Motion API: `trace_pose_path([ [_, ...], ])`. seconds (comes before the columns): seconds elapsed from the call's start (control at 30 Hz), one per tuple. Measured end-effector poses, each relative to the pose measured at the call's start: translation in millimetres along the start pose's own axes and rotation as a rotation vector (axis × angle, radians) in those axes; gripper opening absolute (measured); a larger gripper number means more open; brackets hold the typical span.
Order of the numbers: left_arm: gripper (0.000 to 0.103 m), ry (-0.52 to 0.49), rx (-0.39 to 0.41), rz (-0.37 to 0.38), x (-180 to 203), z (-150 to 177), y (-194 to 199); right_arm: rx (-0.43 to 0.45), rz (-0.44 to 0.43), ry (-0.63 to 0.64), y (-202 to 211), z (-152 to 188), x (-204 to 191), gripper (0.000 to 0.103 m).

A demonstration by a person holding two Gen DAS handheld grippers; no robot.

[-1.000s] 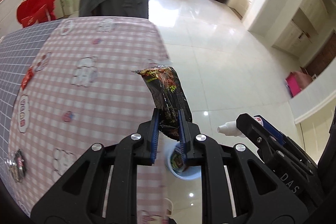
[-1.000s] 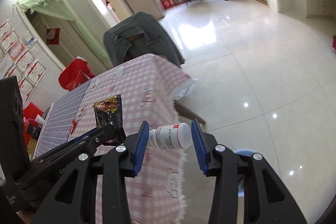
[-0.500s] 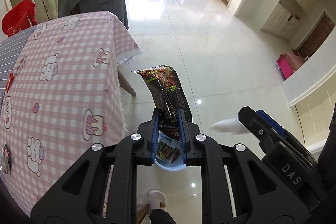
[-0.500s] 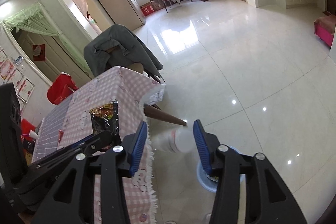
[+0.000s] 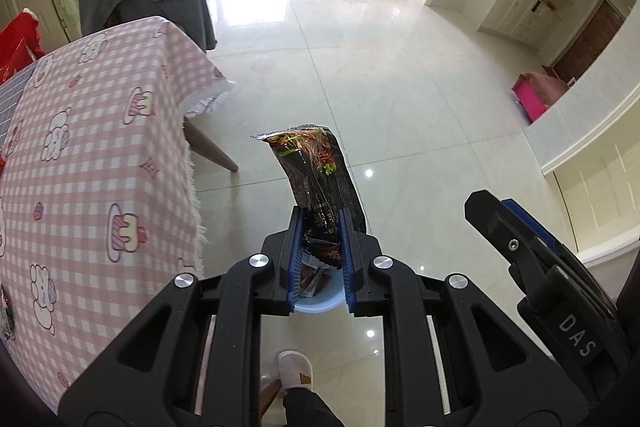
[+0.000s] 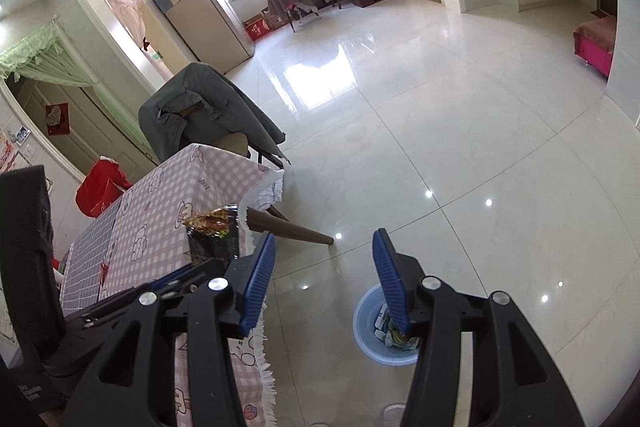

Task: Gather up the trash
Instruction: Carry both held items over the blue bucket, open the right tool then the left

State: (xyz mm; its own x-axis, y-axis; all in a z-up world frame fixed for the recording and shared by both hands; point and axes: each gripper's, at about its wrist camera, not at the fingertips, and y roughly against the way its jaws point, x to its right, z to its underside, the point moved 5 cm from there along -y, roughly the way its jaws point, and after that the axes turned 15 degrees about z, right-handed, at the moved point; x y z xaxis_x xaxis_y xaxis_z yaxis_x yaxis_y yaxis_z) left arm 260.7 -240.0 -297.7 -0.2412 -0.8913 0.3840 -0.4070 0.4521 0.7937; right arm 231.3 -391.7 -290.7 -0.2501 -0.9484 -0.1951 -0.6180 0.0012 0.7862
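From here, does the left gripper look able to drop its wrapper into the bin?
Probably yes. The left gripper holds the wrapper above the open bin on the floor, with nothing between them.

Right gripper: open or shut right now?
Open. The right gripper has just been opening; nothing sits between its blue pads, only floor and blue bin below.

Bin point(image 5: 316, 305) mostly hidden behind tongs — contents indistinct.

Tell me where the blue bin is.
Blue bin stands on the tiled floor beside the table, showing low right of centre in the right wrist view.
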Motion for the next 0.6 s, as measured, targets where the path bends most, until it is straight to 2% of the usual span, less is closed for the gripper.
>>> trace_pose_path([
  [0.6,0.018,-0.063,-0.012,0.048,33.3,-6.9,-13.2,0.052,0.053,-0.056,17.4,-6.9,28.7,0.056],
])
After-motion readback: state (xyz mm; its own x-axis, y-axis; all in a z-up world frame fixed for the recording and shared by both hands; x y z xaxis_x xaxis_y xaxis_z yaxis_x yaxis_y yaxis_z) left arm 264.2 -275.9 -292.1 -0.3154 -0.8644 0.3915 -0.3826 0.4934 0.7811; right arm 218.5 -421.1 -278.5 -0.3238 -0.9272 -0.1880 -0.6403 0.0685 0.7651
